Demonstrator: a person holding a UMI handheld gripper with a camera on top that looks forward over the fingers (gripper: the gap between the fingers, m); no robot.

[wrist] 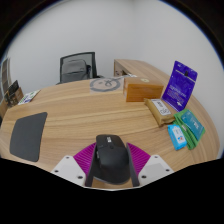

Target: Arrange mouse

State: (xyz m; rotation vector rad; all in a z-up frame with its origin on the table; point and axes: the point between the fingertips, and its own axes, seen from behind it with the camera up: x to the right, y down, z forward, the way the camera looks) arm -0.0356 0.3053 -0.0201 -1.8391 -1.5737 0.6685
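1. Right now I see my tongs (111, 172) low over the wooden tabletop (85, 115), with a black computer mouse (110, 160) sitting between the two fingers.
2. Both magenta pads (87, 157) flank the mouse closely; they look pressed against its sides, so I read the tongs as clamped on the mouse, its tail end toward me and its nose pointing ahead.
3. Off to the left of the tongs and a little ahead lies a dark grey mouse mat (27, 135), flat on the tabletop and well apart from the mouse.
4. Ahead and to the right I see a small cardboard box (138, 91), and nearer to me a flat tan packet (160, 108).
5. Further right stands a purple packet (180, 85), tilted upward, with teal and blue packets (186, 128) lying near the tabletop's edge.
6. Far ahead, beyond the tabletop, a black office chair (76, 68) stands against the white wall.
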